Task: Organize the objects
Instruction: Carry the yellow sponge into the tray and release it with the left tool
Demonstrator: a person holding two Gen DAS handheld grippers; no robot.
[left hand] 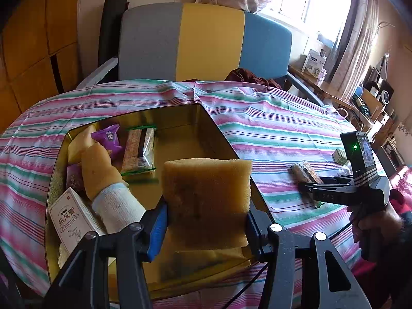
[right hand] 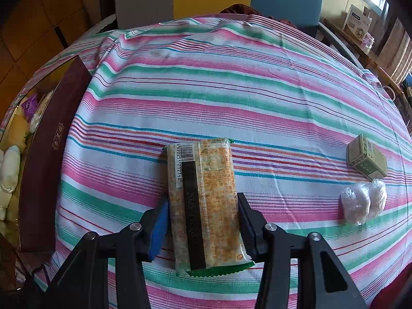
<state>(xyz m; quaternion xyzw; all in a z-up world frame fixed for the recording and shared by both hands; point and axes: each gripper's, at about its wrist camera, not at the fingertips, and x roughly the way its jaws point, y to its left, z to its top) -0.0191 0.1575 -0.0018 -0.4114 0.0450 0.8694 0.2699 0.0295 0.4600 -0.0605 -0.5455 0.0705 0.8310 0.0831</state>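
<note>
My left gripper (left hand: 206, 219) is shut on a yellow-brown sponge (left hand: 208, 180), which hangs over the open gold tin (left hand: 180, 118). Inside the tin lie a purple packet (left hand: 108, 139), a green-edged snack bar (left hand: 140, 152), a white printed box (left hand: 70, 219) and a tan plush piece with a white cuff (left hand: 100, 170). My right gripper (right hand: 203, 211) is shut on another snack bar (right hand: 206, 180) in an orange wrapper with a barcode, low over the striped cloth (right hand: 231, 90). The left wrist view shows that gripper (left hand: 306, 182) to the right of the tin.
A small green box (right hand: 367, 158) and a clear-wrapped white bundle (right hand: 364, 204) lie on the cloth at the right. The tin's maroon side (right hand: 51, 141) stands at the left. A grey, yellow and blue chair (left hand: 206, 41) backs the table. A hand (left hand: 373, 229) grips the right tool.
</note>
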